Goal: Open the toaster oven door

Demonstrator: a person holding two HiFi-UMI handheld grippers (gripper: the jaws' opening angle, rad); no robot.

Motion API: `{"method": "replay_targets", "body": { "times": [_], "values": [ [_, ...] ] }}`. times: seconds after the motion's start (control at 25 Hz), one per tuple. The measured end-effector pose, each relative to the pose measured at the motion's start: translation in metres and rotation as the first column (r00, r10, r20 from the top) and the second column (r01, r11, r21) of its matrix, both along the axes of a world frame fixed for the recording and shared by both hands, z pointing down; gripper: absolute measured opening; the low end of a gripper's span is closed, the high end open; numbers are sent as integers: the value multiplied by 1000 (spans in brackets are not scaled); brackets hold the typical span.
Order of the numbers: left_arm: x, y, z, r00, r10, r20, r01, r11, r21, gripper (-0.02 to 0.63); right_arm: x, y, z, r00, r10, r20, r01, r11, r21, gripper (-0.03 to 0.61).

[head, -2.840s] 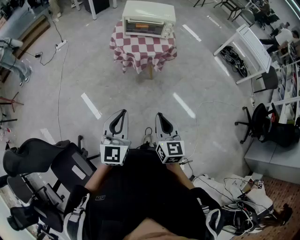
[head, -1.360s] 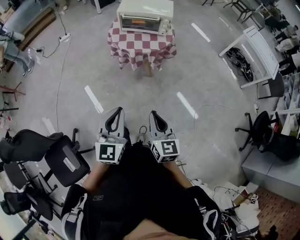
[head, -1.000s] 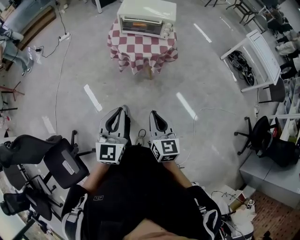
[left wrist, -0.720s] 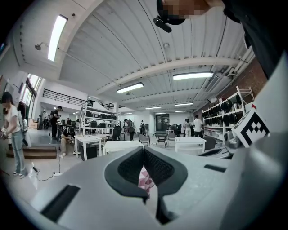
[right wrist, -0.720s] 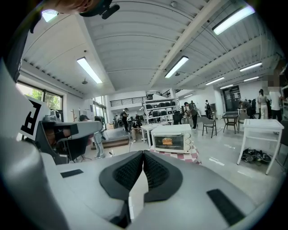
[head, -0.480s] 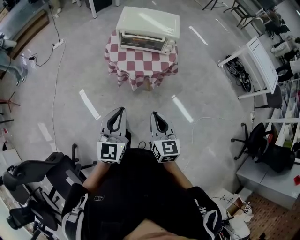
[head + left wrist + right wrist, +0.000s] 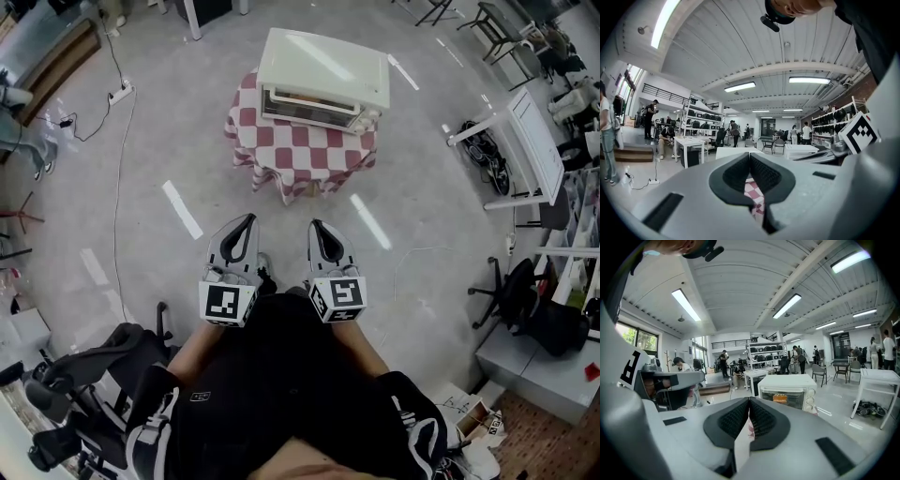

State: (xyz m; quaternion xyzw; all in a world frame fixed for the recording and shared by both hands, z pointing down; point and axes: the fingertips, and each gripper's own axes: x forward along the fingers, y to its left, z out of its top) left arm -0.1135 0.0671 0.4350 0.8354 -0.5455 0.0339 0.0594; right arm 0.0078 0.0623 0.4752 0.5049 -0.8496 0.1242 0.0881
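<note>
Our left gripper (image 7: 247,222) and right gripper (image 7: 316,226), lower centre, are closed tight, holding nothing. We should approach the toaster oven (image 7: 325,67), upper centre, squarely, then spread one gripper's jaws for its door (image 7: 309,107).

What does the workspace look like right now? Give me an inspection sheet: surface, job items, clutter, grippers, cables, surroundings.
Surface: small table under a red-and-white checkered cloth, on a grey floor.
Job's things: toaster oven on the cloth, door shut, something orange behind its glass.
Clutter: nothing seen on the cloth besides the oven.
Grippers: left gripper and right gripper both shut, nothing between the fingers, side by side, short of the table.
Cables: power strip and thin cable on the floor at left; a second thin one at right.
Surroundings: white table, office chair, people farther off.
</note>
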Motion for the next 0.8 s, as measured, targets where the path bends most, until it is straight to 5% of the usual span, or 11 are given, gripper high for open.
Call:
{"method": "replay_targets", "body": {
  "times": [0.28, 0.8],
  "values": [
    [-22, -51, 14, 1000, 31, 3, -31, 999, -13, 9, -25, -47, 5, 1000, 28, -9, -28, 1000, 2, 26],
    [-1, -172, 43, 997, 59, -59, -65, 993, -103, 9, -7, -150, 4, 998, 53, -16, -53, 999, 4, 26]
  ]
}}
